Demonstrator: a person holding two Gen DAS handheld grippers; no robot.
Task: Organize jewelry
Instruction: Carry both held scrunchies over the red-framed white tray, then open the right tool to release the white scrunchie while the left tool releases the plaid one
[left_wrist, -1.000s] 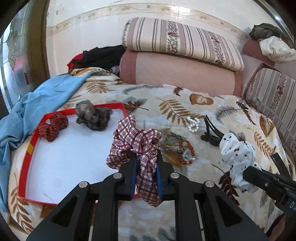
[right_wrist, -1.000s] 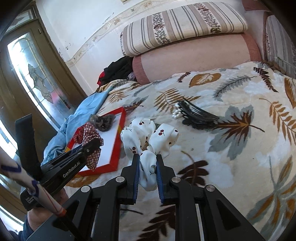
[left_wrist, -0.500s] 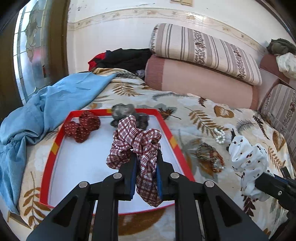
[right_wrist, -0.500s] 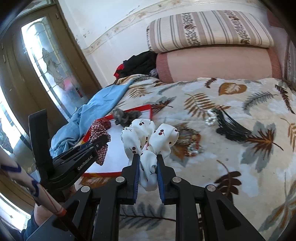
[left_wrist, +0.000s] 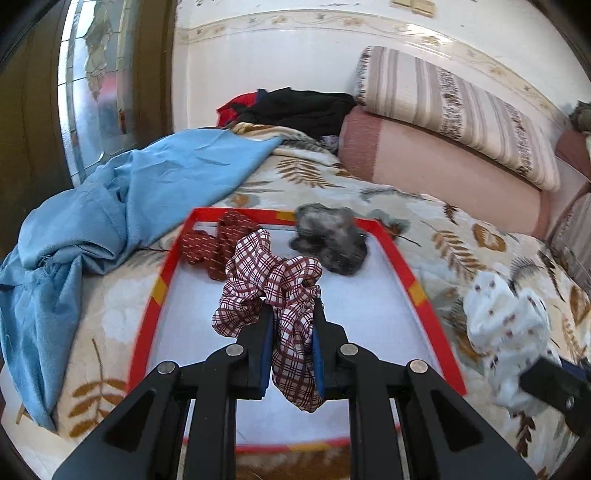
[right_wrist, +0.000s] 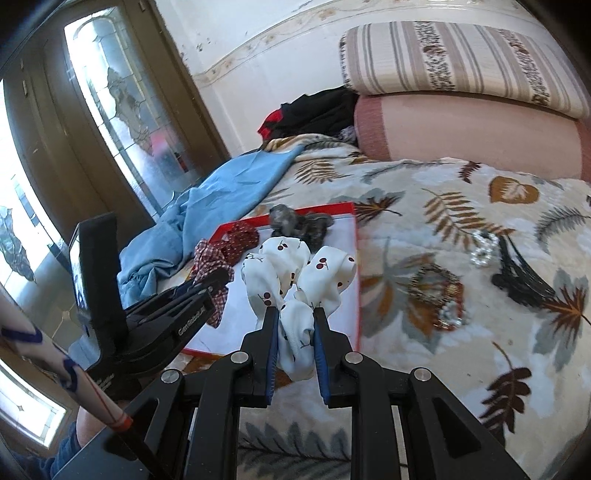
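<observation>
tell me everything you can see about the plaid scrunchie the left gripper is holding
The dark red and white plaid fabric scrunchie looks like soft, gathered woven cloth, bunched into ruffled folds. It is pinched between the blue-padded fingers of the left gripper, with its upper ruffles fanning out above them and a loose loop hanging below. It is held over the white floor of the red-rimmed tray. The right wrist view shows it from the side, clear of the tray.

Wall (left_wrist: 280, 55): white, patterned border | Door (right_wrist: 122, 110): dark frame, frosted glass, daylight | Bed (right_wrist: 461, 206): leaf-print cover | Bolsters (left_wrist: 454, 107): striped over pink (left_wrist: 443, 177)
</observation>
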